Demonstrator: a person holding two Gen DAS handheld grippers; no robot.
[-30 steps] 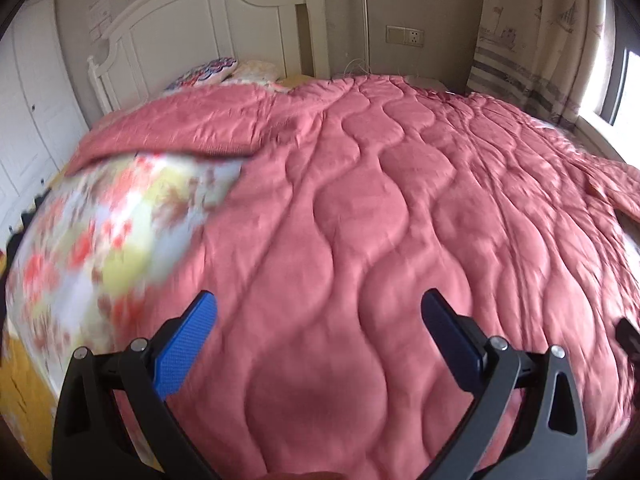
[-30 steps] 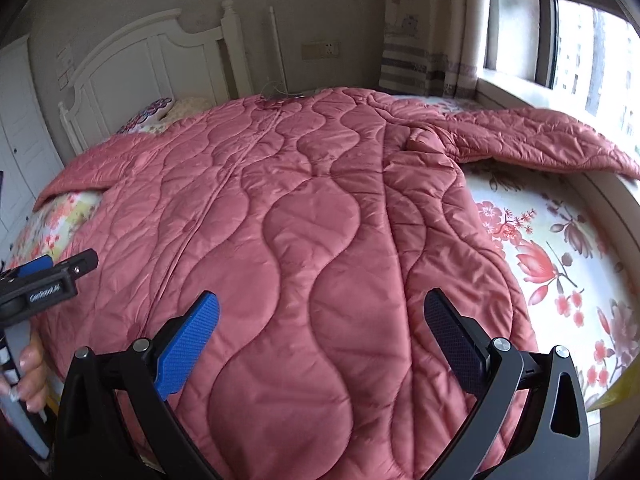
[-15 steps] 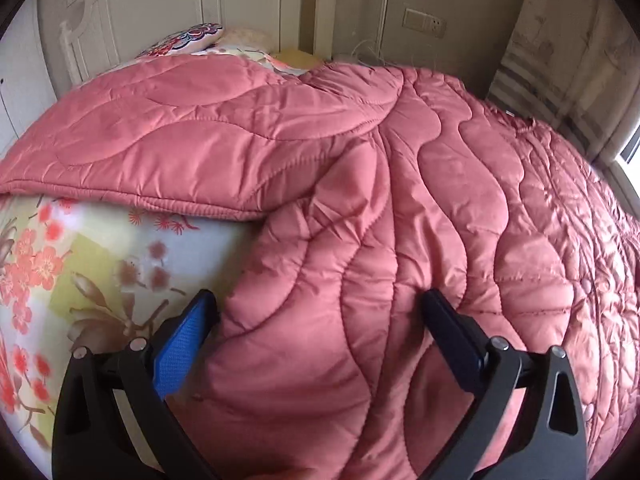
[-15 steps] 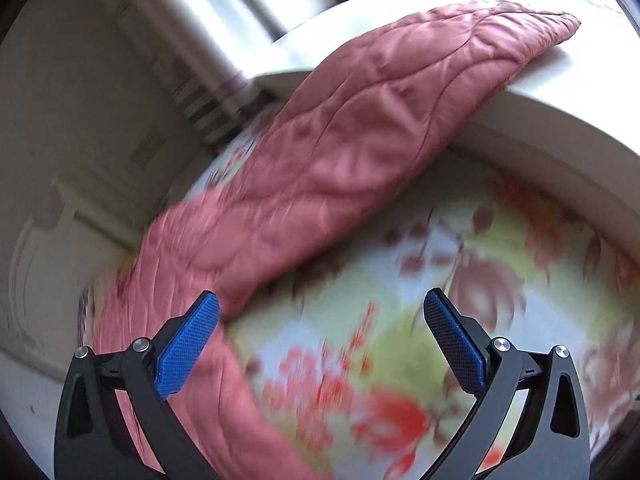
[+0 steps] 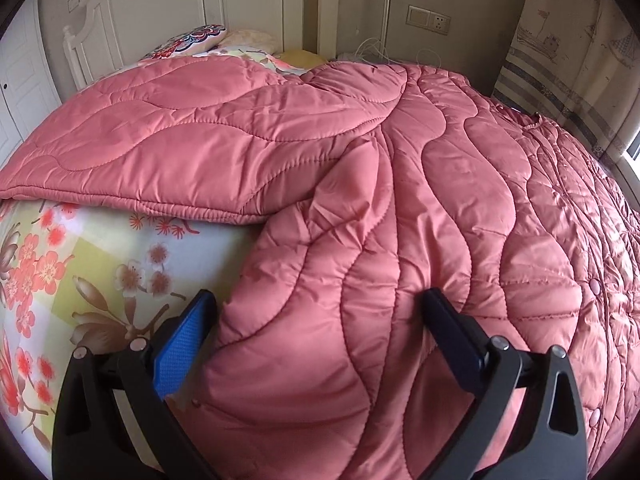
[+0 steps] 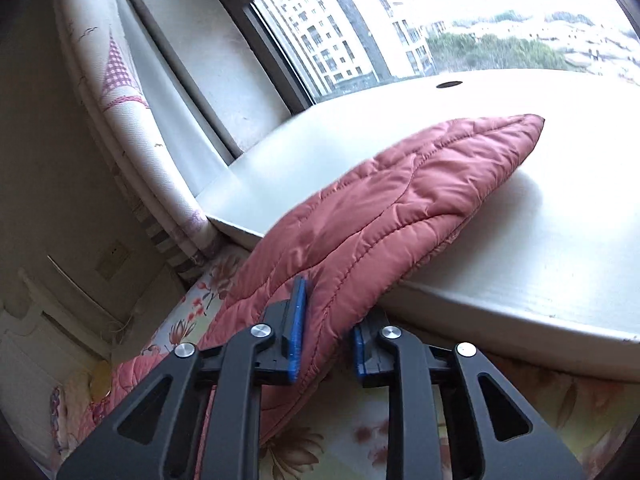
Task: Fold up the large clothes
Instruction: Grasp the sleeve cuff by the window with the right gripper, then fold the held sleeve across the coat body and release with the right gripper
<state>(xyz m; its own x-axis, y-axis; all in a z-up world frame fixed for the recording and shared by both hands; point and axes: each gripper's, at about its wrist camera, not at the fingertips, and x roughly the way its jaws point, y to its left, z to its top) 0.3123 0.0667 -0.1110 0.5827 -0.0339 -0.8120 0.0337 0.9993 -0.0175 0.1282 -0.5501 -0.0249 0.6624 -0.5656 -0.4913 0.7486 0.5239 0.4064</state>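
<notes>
A large pink quilted coat (image 5: 400, 200) lies spread over the bed. Its one sleeve (image 5: 160, 152) stretches left across the floral sheet (image 5: 80, 280). My left gripper (image 5: 316, 296) is open and hangs low over the coat's side edge below that sleeve, one finger over the sheet and the other over the fabric. In the right wrist view the other sleeve (image 6: 420, 192) runs from the bed up onto the white windowsill (image 6: 520, 260). My right gripper (image 6: 328, 312) has its jaws closing on this sleeve's lower part, with the padded fabric pinched between the blue pads.
A white headboard (image 5: 180, 8) and pillows (image 5: 192, 40) stand at the bed's far end. A patterned curtain (image 5: 560, 60) hangs at the right, and a wall socket (image 5: 430, 20) sits beside it. The window (image 6: 400, 20) rises behind the sill.
My right gripper swung from the coat's body over to the sleeve on the sill and closed on it. My left gripper moved left and down to the coat's side edge, then held still.
</notes>
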